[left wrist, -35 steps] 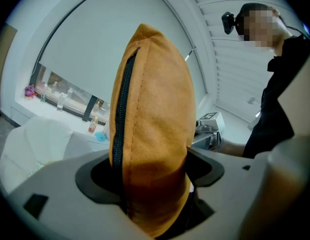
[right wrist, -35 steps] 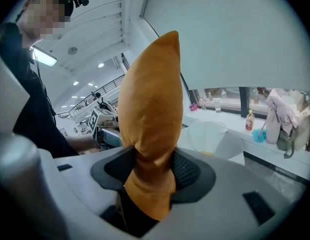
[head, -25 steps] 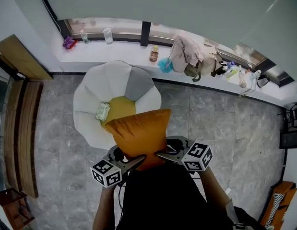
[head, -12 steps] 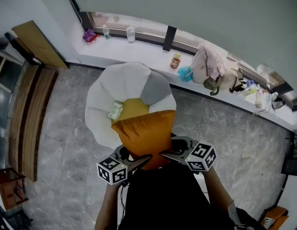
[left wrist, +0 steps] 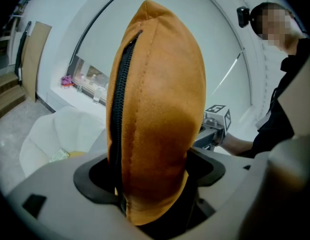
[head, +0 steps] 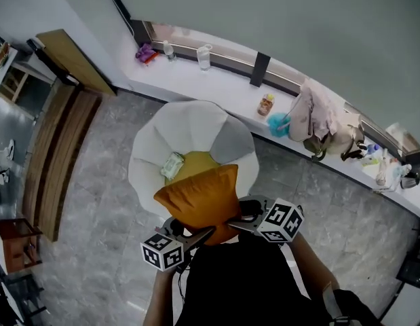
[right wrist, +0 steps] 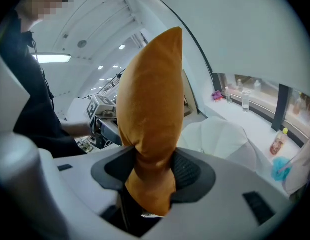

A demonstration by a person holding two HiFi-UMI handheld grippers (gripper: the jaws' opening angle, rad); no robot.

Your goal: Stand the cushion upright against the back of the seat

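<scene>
An orange cushion [head: 199, 199] hangs in the air between both grippers, over the front of a white shell-shaped chair [head: 170, 136]. My left gripper [head: 196, 238] is shut on its near left corner, where the black zipper edge [left wrist: 119, 129] runs up between the jaws. My right gripper [head: 235, 223] is shut on the near right corner, pinching the orange cloth [right wrist: 149, 134] into a narrow fold. The chair has a yellow seat pad [head: 198, 161], a grey cushion [head: 231, 145] against its back and a small greenish packet [head: 172, 165] on the seat.
A long white sill [head: 223, 87] runs behind the chair, with bottles, a glass [head: 203, 57], a jar [head: 266, 104], a teal item [head: 278, 123] and bags [head: 318, 124]. Wooden boards [head: 64, 141] stand at the left. The floor is grey tile [head: 318, 209].
Both grippers have carried the cushion forward, closer over the chair's seat, and the whole view has shifted so the chair sits lower and nearer. The grips have not altered.
</scene>
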